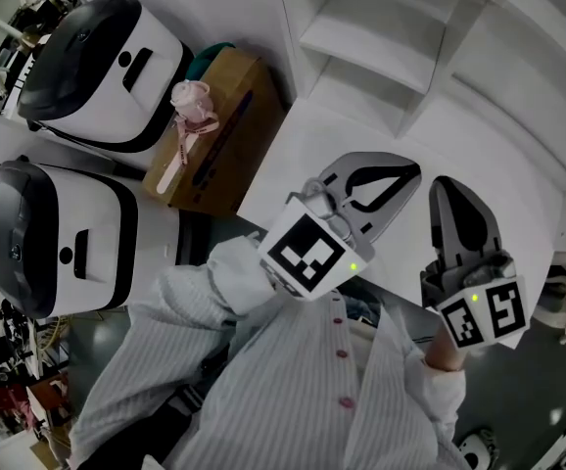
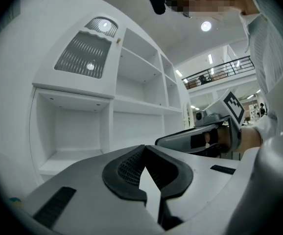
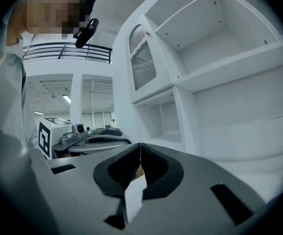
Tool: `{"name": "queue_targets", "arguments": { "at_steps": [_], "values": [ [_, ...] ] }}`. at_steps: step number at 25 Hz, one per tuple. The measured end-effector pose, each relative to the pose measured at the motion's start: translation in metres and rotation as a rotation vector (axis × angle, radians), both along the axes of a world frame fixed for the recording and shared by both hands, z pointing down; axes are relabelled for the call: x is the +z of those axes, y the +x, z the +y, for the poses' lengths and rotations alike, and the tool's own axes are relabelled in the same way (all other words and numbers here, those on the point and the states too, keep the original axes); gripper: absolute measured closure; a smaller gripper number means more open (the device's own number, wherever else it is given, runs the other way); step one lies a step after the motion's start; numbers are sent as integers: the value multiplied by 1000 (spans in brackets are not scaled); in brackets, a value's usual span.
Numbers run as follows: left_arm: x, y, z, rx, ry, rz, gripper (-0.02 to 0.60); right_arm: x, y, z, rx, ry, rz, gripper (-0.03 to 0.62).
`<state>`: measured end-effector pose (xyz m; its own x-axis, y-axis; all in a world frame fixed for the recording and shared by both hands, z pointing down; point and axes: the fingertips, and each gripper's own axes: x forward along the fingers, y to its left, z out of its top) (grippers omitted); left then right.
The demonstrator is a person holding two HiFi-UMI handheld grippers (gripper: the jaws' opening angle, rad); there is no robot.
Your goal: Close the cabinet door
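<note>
A white cabinet (image 1: 381, 37) with open shelves fills the upper right of the head view. One upper compartment has a slatted white door (image 2: 85, 50), which lies flush with the cabinet front; the same door (image 3: 142, 58) shows in the right gripper view. My left gripper (image 1: 412, 170) is held level in front of the shelves, shut with nothing between its jaws (image 2: 144, 149). Just to its right, my right gripper (image 1: 444, 184) also points at the cabinet, shut and empty (image 3: 140, 146). Neither gripper touches the cabinet.
Two white and black machines (image 1: 97, 67) (image 1: 58, 233) stand at the left. A cardboard box (image 1: 219, 130) with a pink object (image 1: 190, 101) on it sits between them and the cabinet. The person's striped shirt (image 1: 293, 390) fills the lower middle.
</note>
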<state>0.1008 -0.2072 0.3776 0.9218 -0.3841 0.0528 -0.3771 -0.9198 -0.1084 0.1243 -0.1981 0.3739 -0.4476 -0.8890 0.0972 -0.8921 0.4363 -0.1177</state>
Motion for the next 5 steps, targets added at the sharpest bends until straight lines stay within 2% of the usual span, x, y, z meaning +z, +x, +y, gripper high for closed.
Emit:
{"name": "queue_targets", "arguments": {
  "at_steps": [5],
  "values": [
    [-4,1,-4,24,13,10,571,-6,14,4,26,1,27,580]
  ]
}}
